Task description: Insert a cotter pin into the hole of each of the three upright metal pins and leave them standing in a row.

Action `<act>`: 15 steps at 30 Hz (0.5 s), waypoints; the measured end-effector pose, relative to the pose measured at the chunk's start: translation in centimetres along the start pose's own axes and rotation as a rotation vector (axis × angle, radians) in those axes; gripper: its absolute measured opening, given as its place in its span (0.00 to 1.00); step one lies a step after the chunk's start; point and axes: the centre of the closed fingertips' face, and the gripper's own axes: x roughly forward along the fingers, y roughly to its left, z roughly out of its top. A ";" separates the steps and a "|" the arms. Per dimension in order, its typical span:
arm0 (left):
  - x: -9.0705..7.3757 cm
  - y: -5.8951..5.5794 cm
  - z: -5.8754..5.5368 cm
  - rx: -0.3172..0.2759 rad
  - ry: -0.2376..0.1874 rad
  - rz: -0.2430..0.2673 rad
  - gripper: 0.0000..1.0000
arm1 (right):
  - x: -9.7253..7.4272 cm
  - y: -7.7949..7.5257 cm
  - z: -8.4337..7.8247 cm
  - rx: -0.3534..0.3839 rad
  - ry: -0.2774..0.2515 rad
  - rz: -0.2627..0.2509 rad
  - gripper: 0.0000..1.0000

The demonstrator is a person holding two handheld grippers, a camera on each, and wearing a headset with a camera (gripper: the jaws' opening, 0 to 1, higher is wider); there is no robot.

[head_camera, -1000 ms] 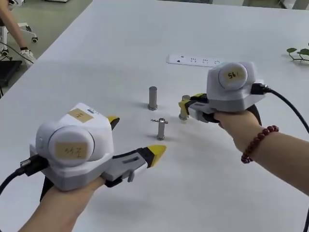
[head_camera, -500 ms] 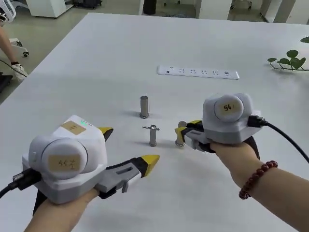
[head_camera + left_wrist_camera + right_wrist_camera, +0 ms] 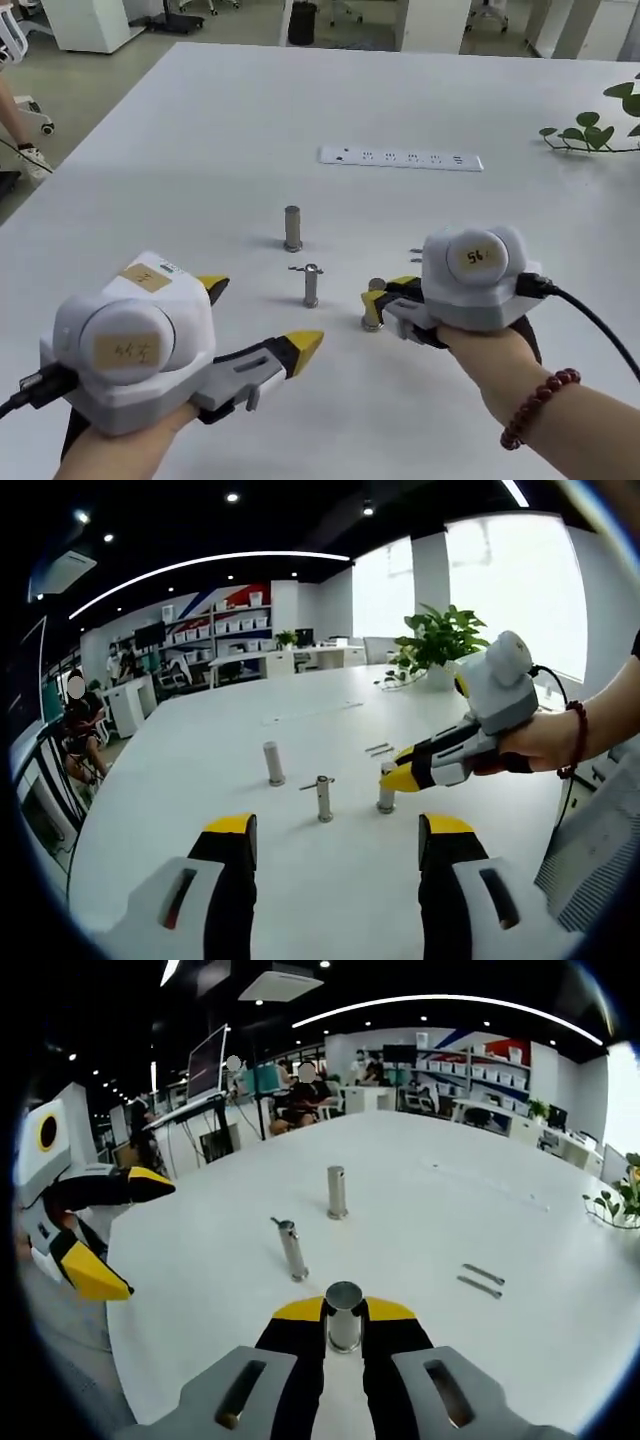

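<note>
Right gripper view: right gripper [image 3: 343,1325] fingers clamp nearest metal pin [image 3: 344,1300], I judge for steadying; left gripper [image 3: 338,826] fingers spread, empty.

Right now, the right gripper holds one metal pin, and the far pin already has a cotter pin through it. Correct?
No. The right gripper does hold one metal pin, but the cotter pin is through the middle pin, not the far pin, as the head view shows.

Metal pins [image 3: 292,228]: 3, upright
Cotter pins [image 3: 483,1274]: 3 (1 inserted, 2 loose)
Power strip [image 3: 400,158]: 1
Grippers: 2, left gripper [image 3: 260,314], right gripper [image 3: 375,305]
</note>
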 end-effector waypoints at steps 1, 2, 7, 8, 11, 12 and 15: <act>0.0 0.0 -0.1 0.001 0.002 0.000 0.63 | -0.1 0.0 -0.1 -0.004 0.000 -0.004 0.07; 0.0 -0.1 -0.1 0.003 0.004 0.000 0.63 | -0.1 0.0 -0.1 -0.004 -0.001 -0.004 0.07; -0.1 -0.1 -0.3 0.001 0.005 0.003 0.63 | -0.3 0.2 -0.3 -0.013 -0.008 -0.009 0.08; -0.2 -0.1 -0.3 0.000 0.005 0.004 0.63 | -0.3 0.2 -0.3 -0.010 -0.006 -0.011 0.08; -0.2 -0.1 -0.5 -0.001 0.009 0.005 0.63 | -0.3 0.3 -0.3 -0.016 -0.007 -0.017 0.08; -0.2 -0.1 -0.5 -0.001 0.009 0.006 0.63 | -0.3 0.3 -0.3 -0.014 -0.010 -0.019 0.08; -0.2 -0.1 -0.7 -0.001 0.012 0.004 0.63 | -0.4 0.3 -0.3 0.007 -0.014 -0.021 0.08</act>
